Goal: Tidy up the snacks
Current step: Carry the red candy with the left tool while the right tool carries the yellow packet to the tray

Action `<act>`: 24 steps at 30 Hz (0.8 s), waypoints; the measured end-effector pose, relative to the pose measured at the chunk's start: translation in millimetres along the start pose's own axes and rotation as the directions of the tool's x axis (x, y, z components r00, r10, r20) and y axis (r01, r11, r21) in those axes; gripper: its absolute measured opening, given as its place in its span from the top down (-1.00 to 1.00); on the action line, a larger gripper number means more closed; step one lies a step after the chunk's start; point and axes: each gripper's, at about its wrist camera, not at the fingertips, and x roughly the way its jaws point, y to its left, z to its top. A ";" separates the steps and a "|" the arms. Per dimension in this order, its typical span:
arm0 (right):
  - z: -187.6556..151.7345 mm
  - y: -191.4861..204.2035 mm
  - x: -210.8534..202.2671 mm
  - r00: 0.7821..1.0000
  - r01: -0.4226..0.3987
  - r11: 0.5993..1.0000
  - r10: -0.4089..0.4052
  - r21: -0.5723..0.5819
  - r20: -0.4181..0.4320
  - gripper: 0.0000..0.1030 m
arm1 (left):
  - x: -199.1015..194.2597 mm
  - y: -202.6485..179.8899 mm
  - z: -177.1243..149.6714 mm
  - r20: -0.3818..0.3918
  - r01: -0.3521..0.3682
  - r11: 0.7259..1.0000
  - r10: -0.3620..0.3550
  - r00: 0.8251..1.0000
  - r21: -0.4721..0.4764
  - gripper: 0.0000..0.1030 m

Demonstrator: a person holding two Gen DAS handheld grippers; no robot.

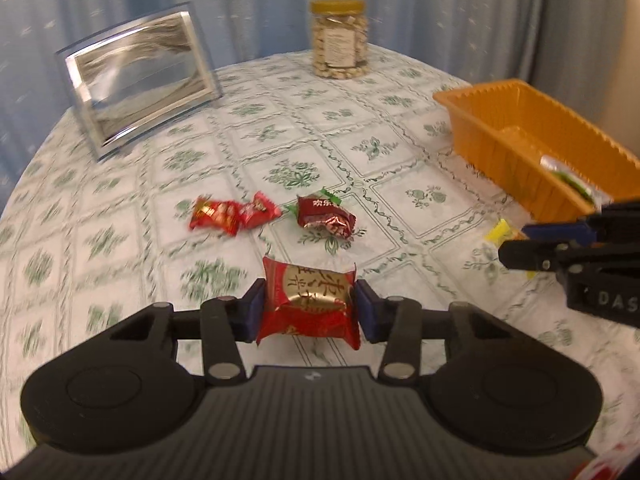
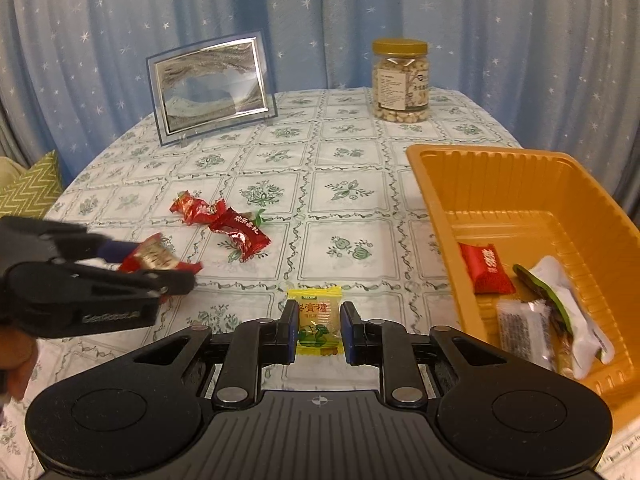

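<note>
Left gripper (image 1: 309, 309) pads pressed on both sides of a red-and-gold snack packet (image 1: 309, 305), well left of the orange tray (image 2: 436, 184). Right gripper (image 2: 319, 326) clamped on a yellow candy packet (image 2: 318, 320), just left of the tray. Two red sweets (image 2: 200, 210) and a dark red one (image 2: 240, 234) lie farther left of it. Inside the tray: red packet (image 2: 486, 268), white-green wrapper (image 2: 564, 300).

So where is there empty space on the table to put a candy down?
Bare tablecloth lies between the picture frame and the nut jar, and between the loose red candies and the orange tray. The tray's far half is empty too. Its near end is crowded with snack packets, and the candy cluster is tight.
</note>
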 end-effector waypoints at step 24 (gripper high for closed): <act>-23.0 -5.5 -118.9 0.997 0.059 0.996 -0.063 0.072 0.053 0.57 | -124.4 -68.2 -17.4 0.063 -0.010 0.990 0.019 0.998 -0.140 0.18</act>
